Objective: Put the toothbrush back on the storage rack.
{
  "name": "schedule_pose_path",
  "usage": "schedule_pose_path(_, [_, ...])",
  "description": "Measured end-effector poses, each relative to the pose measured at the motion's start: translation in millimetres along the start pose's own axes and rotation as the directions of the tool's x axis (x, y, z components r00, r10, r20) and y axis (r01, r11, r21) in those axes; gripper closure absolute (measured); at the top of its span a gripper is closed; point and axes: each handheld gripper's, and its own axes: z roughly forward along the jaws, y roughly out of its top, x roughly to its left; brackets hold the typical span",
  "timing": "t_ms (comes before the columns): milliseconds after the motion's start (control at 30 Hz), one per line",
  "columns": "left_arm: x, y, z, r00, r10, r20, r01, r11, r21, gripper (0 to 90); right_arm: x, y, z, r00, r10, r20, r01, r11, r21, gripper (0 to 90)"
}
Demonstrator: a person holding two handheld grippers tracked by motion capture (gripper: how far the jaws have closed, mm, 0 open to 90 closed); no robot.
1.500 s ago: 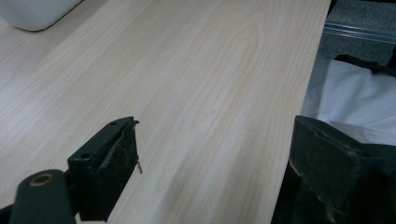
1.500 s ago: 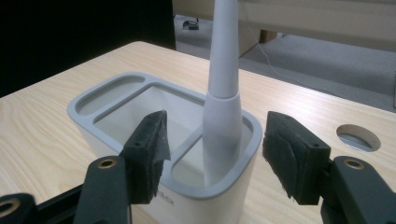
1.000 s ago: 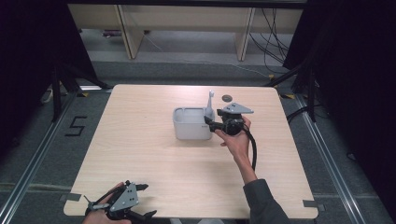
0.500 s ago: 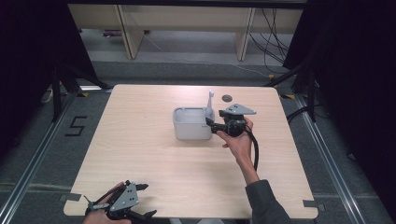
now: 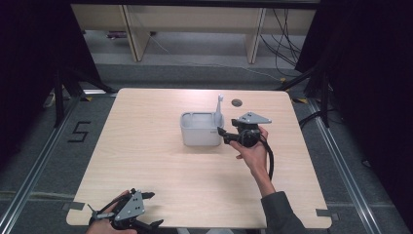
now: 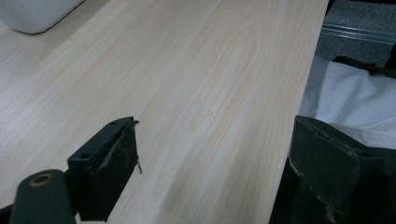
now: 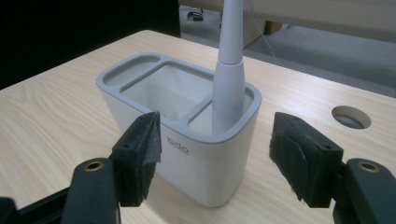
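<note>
At the lower left of the high view the left gripper (image 5: 146, 210) rests released at the table's (image 5: 146, 161) near edge, well apart from the work. At centre, the white holder (image 5: 200, 130) stands with a toothbrush (image 5: 219, 108) upright in its right-hand compartment. Just to its right, the right gripper (image 5: 222, 132), jaws just opened and empty, is nearest, facing the holder's end wall.

A white holder (image 5: 201, 129) stands on the table (image 5: 146, 161), near its far middle. A white brush handle (image 5: 219, 108) stands upright in the holder's right compartment. The right gripper (image 5: 223, 133) sits just right of the holder, jaws toward it. The left gripper (image 5: 152, 209) rests well apart, at the near edge.
</note>
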Motion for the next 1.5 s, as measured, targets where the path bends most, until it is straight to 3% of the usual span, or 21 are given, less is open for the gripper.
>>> schedule_pose_path(67, [1.0, 0.0, -0.9, 0.9999, 0.013, 0.009, -0.013, 0.9998, 0.018, 14.7, 1.5, -0.7, -0.9, 0.9997, 0.023, -0.006, -0.023, 1.0, 0.007, 34.1])
schedule_pose_path(100, [0.3, -0.6, 0.6, 1.0, 0.003, 0.0, -0.003, 1.0, -0.001, 14.7, 0.5, -0.8, -1.4, 0.9999, -0.006, 0.008, 0.006, 1.0, -0.006, 34.0])
schedule_pose_path(267, [1.0, 0.0, -0.9, 0.9999, 0.012, 0.009, -0.012, 0.9998, 0.017, 14.7, 5.0, -1.7, -4.3, 0.9998, 0.016, -0.014, -0.016, 1.0, 0.007, 33.5])
schedule_pose_path(300, [0.2, -0.2, -0.1, 0.9999, -0.004, 0.012, 0.004, 1.0, 0.004, 14.7, 6.4, -1.8, -4.9, 0.9997, 0.02, -0.015, -0.019, 1.0, 0.01, 33.4])
schedule_pose_path(433, [0.5, -0.3, -0.4, 1.0, 0.009, 0.002, -0.009, 0.9999, 0.006, 14.7, 6.2, -1.9, -7.2, 0.9997, -0.022, -0.008, 0.022, 1.0, 0.001, 33.1])
schedule_pose_path(467, [0.9, -0.1, -0.6, 0.9999, 0.011, 0.003, -0.011, 0.9999, 0.009, 14.7, 8.9, -2.6, -7.6, 0.9998, 0.014, -0.016, -0.014, 1.0, 0.009, 33.0])
schedule_pose_path(500, [0.2, 0.1, -0.1, 1.0, -0.006, 0.007, 0.006, 1.0, -0.001, 14.7, 9.7, -3.2, -7.6, 0.9999, 0.007, -0.011, -0.007, 1.0, 0.002, 33.0])
schedule_pose_path(533, [0.5, 0.3, -0.3, 0.9999, -0.005, 0.008, 0.005, 1.0, 0.004, 14.7, 8.1, -3.4, -8.4, 0.9995, -0.03, 0.001, 0.03, 1.0, 0.003, 32.9])
schedule_pose_path(600, [0.4, -0.3, -0.5, 1.0, 0.009, -0.002, -0.009, 0.9999, 0.004, 14.7, 10.3, -4.5, -9.7, 1.0, -0.006, -0.008, 0.006, 1.0, 0.022, 32.8])
schedule_pose_path(667, [-0.2, -0.3, 0.2, 1.0, -0.006, 0.001, 0.006, 1.0, -0.005, 14.7, 11.1, -5.9, -9.6, 0.9999, -0.008, -0.015, 0.009, 1.0, 0.019, 32.4])
schedule_pose_path(767, [0.5, -0.3, -0.4, 0.9999, 0.011, -0.006, -0.011, 0.9999, 0.004, 14.7, 11.2, -7.3, -11.3, 0.9996, -0.027, -0.009, 0.028, 0.999, 0.023, 32.2])
schedule_pose_path(833, [-0.3, -0.5, 0.3, 1.0, -0.004, 0.0, 0.004, 1.0, -0.006, 14.7, 14.4, -8.6, -13.5, 0.9999, 0.002, -0.012, -0.001, 0.999, 0.041, 31.9])
schedule_pose_path(933, [0.5, -0.3, -0.5, 0.9999, 0.01, -0.003, -0.01, 0.9999, 0.004, 14.7, 12.5, -9.5, -13.4, 0.999, -0.043, -0.015, 0.043, 0.999, 0.02, 31.6])
schedule_pose_path(1000, [0.9, -0.1, -0.6, 1.0, 0.009, 0.004, -0.009, 0.9999, 0.009, 14.7, 14.6, -10.1, -15.0, 0.9995, -0.024, -0.021, 0.025, 0.999, 0.028, 31.2])
schedule_pose_path(1067, [-0.2, -0.2, 0.1, 1.0, -0.006, -0.002, 0.006, 1.0, -0.005, 14.7, 14.5, -10.5, -16.2, 0.9991, -0.038, -0.019, 0.039, 0.999, 0.031, 30.6])
schedule_pose_path(1133, [0.3, -0.4, -0.3, 0.9999, 0.01, -0.006, -0.01, 0.9999, 0.003, 14.7, 16.3, -12.1, -15.9, 0.9994, -0.016, -0.032, 0.017, 1.0, 0.025, 30.1])
schedule_pose_path(1233, [-0.2, -0.1, 0.1, 1.0, -0.005, -0.001, 0.005, 1.0, -0.004, 14.7, 17.8, -13.8, -18.0, 0.9996, -0.015, -0.025, 0.016, 0.999, 0.043, 29.3])
schedule_pose_path(1333, [0.6, -0.2, -0.7, 0.9999, 0.011, 0.0, -0.011, 0.9999, 0.007, 14.7, 18.1, -15.0, -17.7, 0.9989, -0.036, -0.032, 0.037, 0.999, 0.038, 28.9])
schedule_pose_path(1367, [0.4, -0.2, -0.3, 1.0, 0.003, 0.003, -0.003, 1.0, 0.003, 14.7, 20.5, -15.2, -19.3, 0.9995, -0.007, -0.03, 0.009, 0.999, 0.052, 28.8])
schedule_pose_path(1433, [-0.1, -0.3, 0.1, 1.0, -0.003, -0.001, 0.003, 1.0, -0.005, 14.7, 20.0, -15.4, -19.3, 0.9986, -0.044, -0.031, 0.045, 0.998, 0.037, 28.7])
schedule_pose_path(1500, [0.2, -0.3, -0.4, 0.9999, 0.01, -0.007, -0.01, 0.9999, 0.002, 14.7, 23.0, -16.4, -19.6, 0.9988, -0.03, -0.039, 0.031, 0.999, 0.037, 28.6])
